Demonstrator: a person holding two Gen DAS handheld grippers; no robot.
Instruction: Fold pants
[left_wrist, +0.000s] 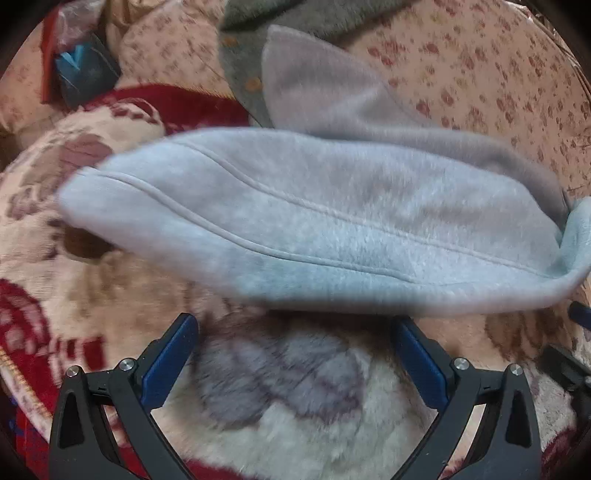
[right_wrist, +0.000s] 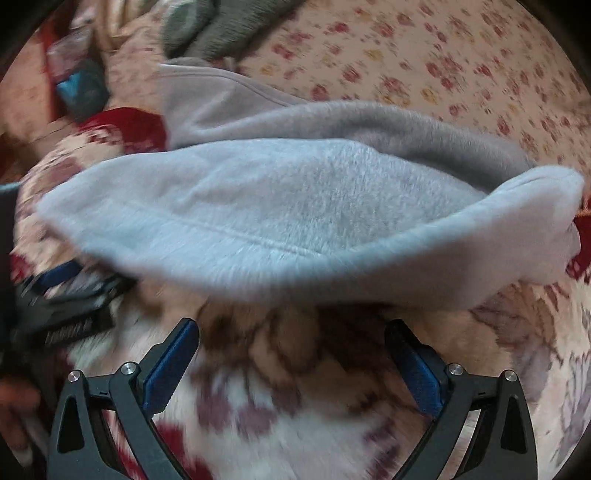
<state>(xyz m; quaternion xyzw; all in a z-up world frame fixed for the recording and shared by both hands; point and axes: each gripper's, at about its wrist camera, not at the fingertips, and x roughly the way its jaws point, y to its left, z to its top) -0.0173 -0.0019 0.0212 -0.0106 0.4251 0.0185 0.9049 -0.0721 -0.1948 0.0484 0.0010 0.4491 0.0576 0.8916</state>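
Note:
Light grey-blue fleece pants (left_wrist: 314, 221) lie folded over on a floral blanket (left_wrist: 110, 288), the fleecy inner side up with seams running across. They also show in the right wrist view (right_wrist: 295, 221). My left gripper (left_wrist: 293, 328) is open and empty, its blue pads (left_wrist: 170, 358) just short of the pants' near edge. My right gripper (right_wrist: 291, 332) is open and empty too, just short of the near edge. The left gripper shows blurred at the left of the right wrist view (right_wrist: 66, 299).
A pink flowered sheet (left_wrist: 480, 74) lies beyond the pants. A dark grey garment (left_wrist: 303, 18) lies at the far top. A blue packet (left_wrist: 85, 70) sits at the far left. Red blanket patches (left_wrist: 184, 107) lie left of the pants.

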